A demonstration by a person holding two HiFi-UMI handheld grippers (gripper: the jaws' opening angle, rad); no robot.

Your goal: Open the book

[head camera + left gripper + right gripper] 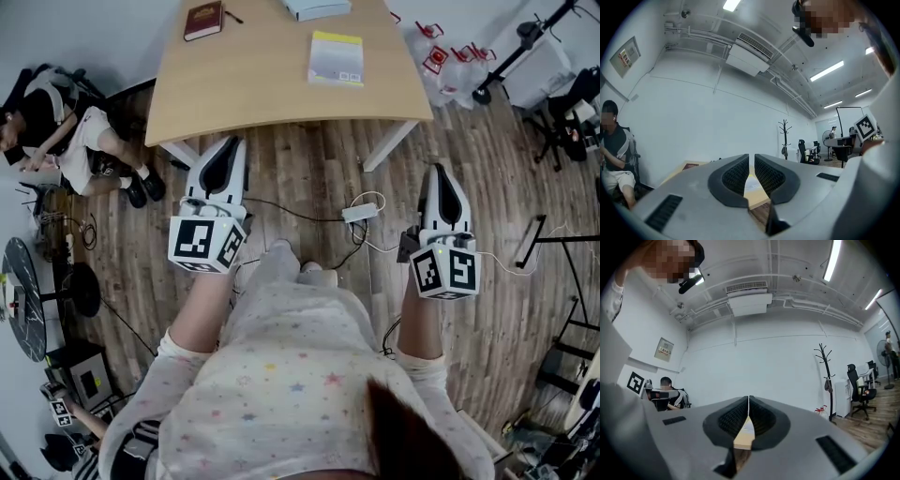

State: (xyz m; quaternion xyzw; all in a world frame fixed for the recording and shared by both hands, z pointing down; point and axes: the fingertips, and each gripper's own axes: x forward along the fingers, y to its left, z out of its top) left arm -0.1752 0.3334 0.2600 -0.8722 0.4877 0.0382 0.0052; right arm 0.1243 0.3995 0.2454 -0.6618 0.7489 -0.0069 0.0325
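Below the wooden table's near edge, left gripper and right gripper hover level, jaws closed and empty, seemingly poised to start; the closed yellow book lies upper centre, well apart.

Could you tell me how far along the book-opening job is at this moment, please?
Nothing looks done yet: the yellow book and the dark red book both lie closed on the table. In hand: nothing; the left tongs and right tongs are shut, empty and held short of the table edge. Left: reach a book, catch its cover and lift it open.
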